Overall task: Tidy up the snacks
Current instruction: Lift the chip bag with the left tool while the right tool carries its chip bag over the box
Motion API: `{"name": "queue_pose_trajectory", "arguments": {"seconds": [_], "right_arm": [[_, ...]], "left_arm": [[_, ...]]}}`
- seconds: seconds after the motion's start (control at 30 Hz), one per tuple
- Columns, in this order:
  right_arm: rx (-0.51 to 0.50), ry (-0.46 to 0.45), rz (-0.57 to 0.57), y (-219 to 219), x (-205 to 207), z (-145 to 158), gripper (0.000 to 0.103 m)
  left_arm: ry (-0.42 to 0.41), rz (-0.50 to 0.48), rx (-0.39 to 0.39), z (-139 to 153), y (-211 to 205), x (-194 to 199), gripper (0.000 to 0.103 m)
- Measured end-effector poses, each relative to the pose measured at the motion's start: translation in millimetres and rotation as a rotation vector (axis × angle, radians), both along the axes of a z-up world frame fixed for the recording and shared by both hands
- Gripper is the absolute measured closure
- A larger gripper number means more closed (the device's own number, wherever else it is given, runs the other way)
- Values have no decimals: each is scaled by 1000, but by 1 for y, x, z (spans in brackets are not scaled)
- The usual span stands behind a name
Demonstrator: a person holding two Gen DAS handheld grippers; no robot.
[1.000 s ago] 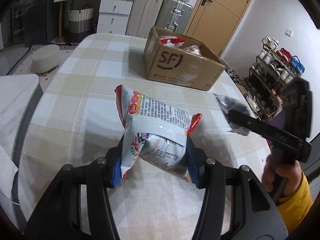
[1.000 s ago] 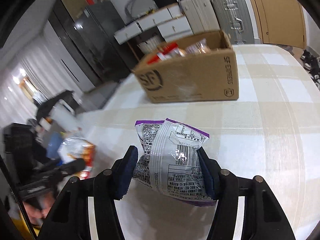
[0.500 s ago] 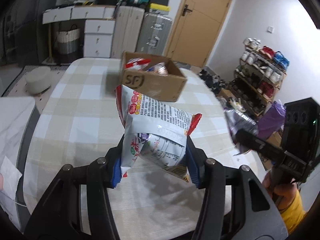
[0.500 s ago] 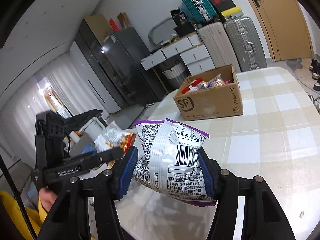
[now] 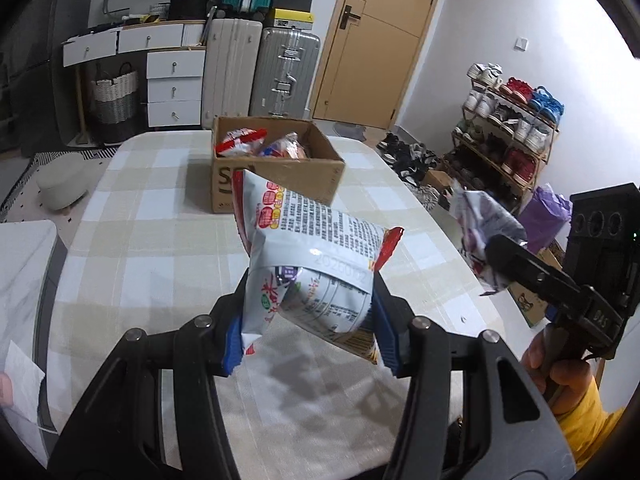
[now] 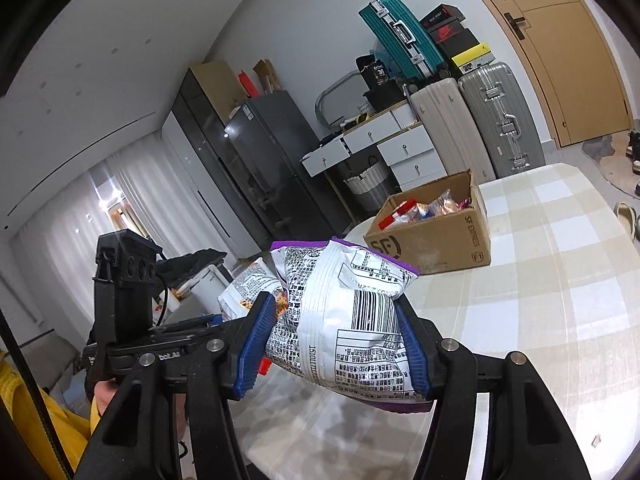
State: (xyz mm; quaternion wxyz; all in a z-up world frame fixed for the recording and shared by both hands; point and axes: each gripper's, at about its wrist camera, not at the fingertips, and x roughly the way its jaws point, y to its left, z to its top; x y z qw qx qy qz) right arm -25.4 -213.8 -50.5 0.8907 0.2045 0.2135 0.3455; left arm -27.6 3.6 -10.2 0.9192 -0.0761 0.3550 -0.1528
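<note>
My left gripper (image 5: 310,330) is shut on a white and red snack bag (image 5: 308,248), held above the checked tablecloth (image 5: 152,248). My right gripper (image 6: 336,344) is shut on a white snack bag with purple edges (image 6: 348,312), also lifted off the table. In the left wrist view the right gripper (image 5: 486,248) shows at the right with its bag (image 5: 480,220). In the right wrist view the left gripper's bag (image 6: 244,292) shows at the left. A brown cardboard box (image 5: 276,172) (image 6: 436,236) holding several snack packs stands further back on the table.
Beyond the table stand suitcases (image 5: 280,68), white drawers (image 5: 172,80), a woven basket (image 5: 112,100), a wooden door (image 5: 376,40) and a shoe rack (image 5: 508,128). A dark fridge (image 6: 264,160) is at the back left. A person's hand (image 5: 560,372) in a yellow sleeve holds the right gripper.
Both grippers have risen and drawn back from the box with their bags held. The box now looks smaller and farther away, and more of the room shows.
</note>
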Motion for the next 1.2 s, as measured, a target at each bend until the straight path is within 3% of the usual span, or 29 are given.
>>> {"name": "queue_pose_trajectory", "arguments": {"seconds": [0.27,0.43,0.6,0.93,1.2], "right_arm": [[-28,-35,-15,1,45,28,43],[-90,-85,-47,2,84,62,43],[-89,-92,-50,2,138,88,43],[-114,-43,-73,12,267,118,43],[-123,111,-81,22,354,94,43]], "left_arm": [[-49,20,18,25,16,52,53],[-53,13,0,45,27,104,53],[-66,20,25,60,27,160,53],[-44,17,41,64,6,279,53],[49,11,27,28,-3,364,53]]}}
